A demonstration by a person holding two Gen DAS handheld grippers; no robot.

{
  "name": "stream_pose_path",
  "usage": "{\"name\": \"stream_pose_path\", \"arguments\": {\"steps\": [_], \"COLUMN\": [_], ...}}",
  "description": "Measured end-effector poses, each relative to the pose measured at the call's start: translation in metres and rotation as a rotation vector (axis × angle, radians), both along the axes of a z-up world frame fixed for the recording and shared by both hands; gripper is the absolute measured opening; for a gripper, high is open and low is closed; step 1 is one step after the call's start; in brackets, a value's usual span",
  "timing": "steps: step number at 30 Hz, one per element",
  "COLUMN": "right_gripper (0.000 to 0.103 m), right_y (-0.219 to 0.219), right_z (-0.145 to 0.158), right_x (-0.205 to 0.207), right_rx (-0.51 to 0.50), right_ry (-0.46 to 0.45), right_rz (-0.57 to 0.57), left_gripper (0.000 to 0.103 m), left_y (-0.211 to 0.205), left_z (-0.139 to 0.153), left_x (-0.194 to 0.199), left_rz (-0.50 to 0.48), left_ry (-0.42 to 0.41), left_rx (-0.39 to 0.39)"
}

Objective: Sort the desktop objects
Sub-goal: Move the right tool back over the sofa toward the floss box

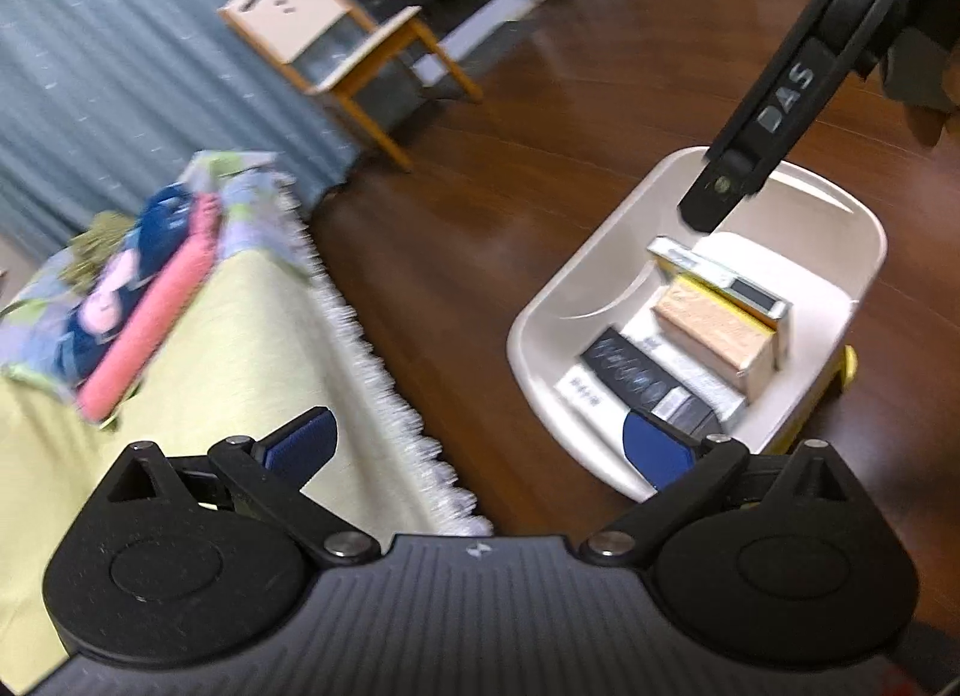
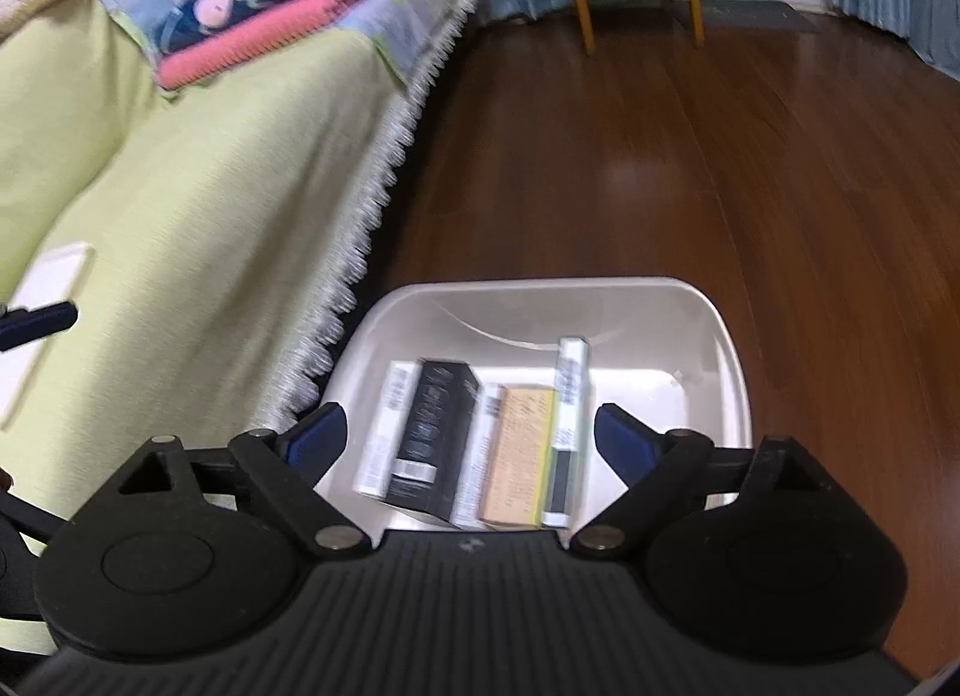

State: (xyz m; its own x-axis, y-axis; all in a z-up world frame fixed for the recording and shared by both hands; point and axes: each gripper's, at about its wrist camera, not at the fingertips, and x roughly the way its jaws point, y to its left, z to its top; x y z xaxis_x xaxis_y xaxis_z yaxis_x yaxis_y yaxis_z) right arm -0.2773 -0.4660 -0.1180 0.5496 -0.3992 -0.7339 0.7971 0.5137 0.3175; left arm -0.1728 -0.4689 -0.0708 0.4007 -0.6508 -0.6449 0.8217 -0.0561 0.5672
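Observation:
A white plastic bin (image 1: 873, 243) stands on the dark wood floor beside the bed. It holds several boxes side by side: a black one (image 1: 636, 378), a tan one (image 1: 714, 336) and white ones. My left gripper (image 1: 477, 444) is open and empty, held over the bed's edge to the left of the bin. My right gripper (image 2: 471, 438) hangs open just above the bin (image 2: 723, 348), over the black box (image 2: 429, 438) and tan box (image 2: 519, 456), holding nothing. One of its black fingers (image 1: 774, 96) reaches down over the bin's far end. A flat white box (image 2: 51, 276) lies on the bed.
The bed's yellow-green cover (image 1: 228, 336) with a white fringe runs along the left. Folded clothes (image 2: 270, 12) lie at its far end. A small wooden chair (image 1: 354, 54) stands by blue curtains. Open wood floor (image 2: 720, 156) stretches beyond the bin.

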Motion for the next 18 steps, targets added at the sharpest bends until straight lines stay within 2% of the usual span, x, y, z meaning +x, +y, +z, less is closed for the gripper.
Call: {"name": "stream_pose_path", "arguments": {"steps": [4, 9, 11, 18], "right_gripper": [0.090, 0.093, 0.094, 0.094], "right_y": [0.013, 0.035, 0.046, 0.088], "right_z": [0.022, 0.045, 0.053, 0.078], "right_x": [0.015, 0.043, 0.056, 0.107], "right_rx": [-0.025, -0.045, -0.048, -0.070], "right_ry": [-0.043, -0.089, -0.105, -0.141], "right_rz": [0.059, 0.136, 0.168, 0.295], "left_gripper": [0.102, 0.102, 0.102, 0.102], "left_y": [0.034, 0.084, 0.108, 0.194], "left_z": [0.026, 0.045, 0.053, 0.062], "left_x": [0.024, 0.047, 0.056, 0.083], "left_rz": [0.128, 0.264, 0.334, 0.532], "left_ry": [0.035, 0.001, 0.015, 0.028], "left_rx": [-0.042, -0.054, -0.072, -0.101]}}
